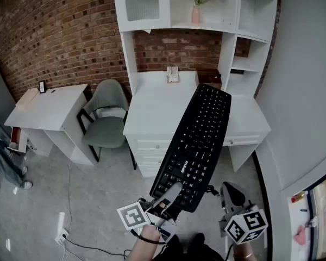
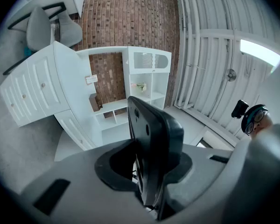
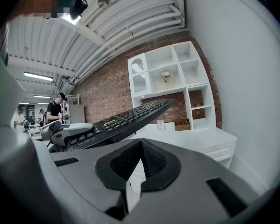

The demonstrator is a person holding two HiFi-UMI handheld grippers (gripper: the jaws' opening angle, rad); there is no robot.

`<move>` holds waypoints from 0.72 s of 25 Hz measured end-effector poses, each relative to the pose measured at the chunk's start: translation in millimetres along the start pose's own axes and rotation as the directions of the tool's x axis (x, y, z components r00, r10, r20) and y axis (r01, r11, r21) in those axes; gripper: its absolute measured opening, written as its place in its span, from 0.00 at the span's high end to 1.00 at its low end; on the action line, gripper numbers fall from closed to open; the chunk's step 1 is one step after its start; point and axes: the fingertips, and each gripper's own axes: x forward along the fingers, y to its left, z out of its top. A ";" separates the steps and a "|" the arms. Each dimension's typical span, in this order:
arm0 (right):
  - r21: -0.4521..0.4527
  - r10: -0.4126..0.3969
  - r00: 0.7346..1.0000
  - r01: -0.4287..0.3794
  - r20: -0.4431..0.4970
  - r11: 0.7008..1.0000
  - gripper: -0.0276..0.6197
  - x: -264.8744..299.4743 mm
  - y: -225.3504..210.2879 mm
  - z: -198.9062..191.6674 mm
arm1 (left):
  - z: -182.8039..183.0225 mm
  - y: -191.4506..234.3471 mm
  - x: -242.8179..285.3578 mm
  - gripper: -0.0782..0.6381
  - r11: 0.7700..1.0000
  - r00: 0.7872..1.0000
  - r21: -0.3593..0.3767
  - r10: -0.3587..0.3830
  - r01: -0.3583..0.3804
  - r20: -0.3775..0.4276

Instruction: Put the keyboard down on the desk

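A black keyboard (image 1: 198,140) hangs in the air, tilted, its far end over the white desk (image 1: 152,107) and its near end low. My left gripper (image 1: 171,196) is shut on that near end. In the left gripper view the keyboard (image 2: 151,139) stands edge-on between the jaws, pinched from both sides. My right gripper (image 1: 229,192) is to the right of the keyboard's near end and apart from it. Its jaws are shut with nothing between them (image 3: 140,162). From there the keyboard (image 3: 126,118) and the left gripper (image 3: 60,132) show at the left.
The desk has a white hutch of shelves (image 1: 206,4) with a pink vase (image 1: 196,10), and a small holder (image 1: 173,75) at its back. A green chair (image 1: 106,118) and a second white desk (image 1: 49,107) stand at the left. A cable (image 1: 70,200) lies on the floor.
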 end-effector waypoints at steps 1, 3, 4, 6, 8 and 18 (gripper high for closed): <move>0.002 -0.002 1.000 0.002 0.003 1.000 0.95 -2.1 -2.9 -0.4 | -0.9 0.1 0.6 0.76 1.000 1.000 0.002 0.004 -0.004 0.005; 0.007 -0.006 1.000 0.006 0.008 1.000 0.95 -6.7 -8.5 -1.1 | -2.9 -0.9 0.9 0.76 1.000 1.000 0.006 0.009 -0.009 0.015; 0.009 -0.008 1.000 0.008 0.010 1.000 0.95 -9.1 -10.6 -1.0 | -4.1 -2.3 0.5 0.76 1.000 1.000 0.008 0.010 -0.010 0.020; 0.012 -0.005 1.000 0.005 0.012 1.000 0.95 -13.3 -13.1 0.3 | -6.4 -6.4 -0.7 0.76 1.000 0.999 0.012 0.012 -0.013 0.030; 0.021 0.011 1.000 -0.012 0.012 1.000 0.95 -16.4 -14.2 1.6 | -8.8 -10.6 -1.0 0.76 1.000 0.999 0.011 0.014 -0.014 0.046; 0.040 0.123 0.992 -0.124 0.021 0.991 0.95 -51.5 -41.2 3.3 | -52.9 -20.0 3.5 0.76 0.999 0.987 -0.011 0.043 -0.041 0.155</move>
